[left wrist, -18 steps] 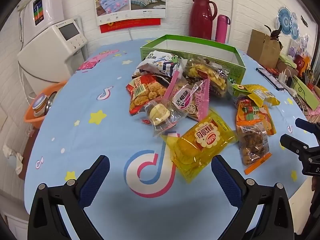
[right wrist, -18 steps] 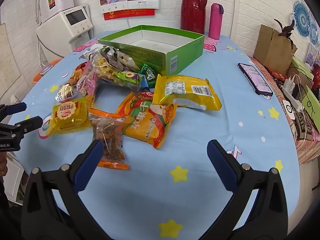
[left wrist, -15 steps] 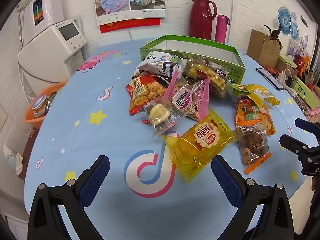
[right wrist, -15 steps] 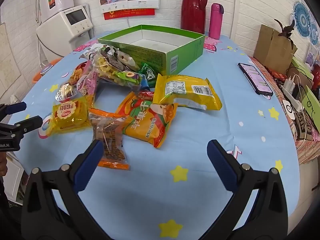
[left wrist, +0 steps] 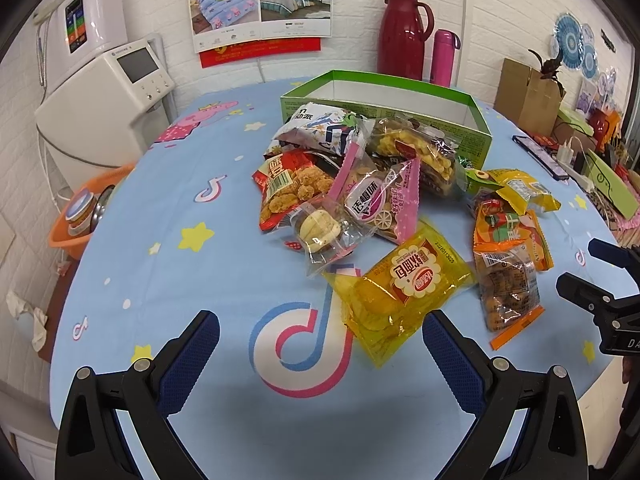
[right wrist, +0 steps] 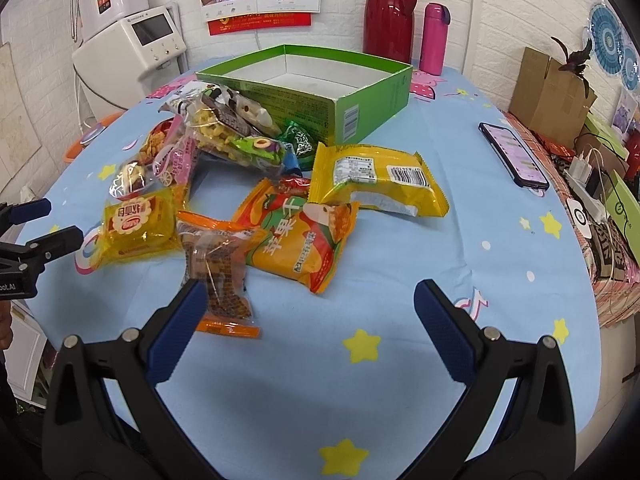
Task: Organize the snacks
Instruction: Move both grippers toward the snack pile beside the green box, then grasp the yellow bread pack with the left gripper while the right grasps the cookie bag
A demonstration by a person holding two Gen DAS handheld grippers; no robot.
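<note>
Several snack packets lie heaped on the blue tablecloth in front of an empty green box (left wrist: 400, 98) (right wrist: 316, 80). Nearest my left gripper (left wrist: 320, 340) is a yellow soft-bread packet (left wrist: 404, 288) (right wrist: 138, 224); the gripper is open and holds nothing. My right gripper (right wrist: 306, 304) also stands open and empty, its left finger close to a clear packet of brown snacks with orange ends (right wrist: 218, 268) (left wrist: 508, 288). Beyond lie an orange apple-chip bag (right wrist: 300, 236) and a yellow bag (right wrist: 376, 180). A red packet (left wrist: 288, 188), a pink one (left wrist: 380, 200) and a clear biscuit packet (left wrist: 320, 228) sit in the heap.
A red thermos (left wrist: 402, 32) and pink bottle (left wrist: 444, 54) stand behind the box. A phone (right wrist: 514, 154) lies at the right, with a cardboard box (right wrist: 554, 92) and chargers beyond. A white appliance (left wrist: 104, 96) and orange basin (left wrist: 80, 216) are off the table's left.
</note>
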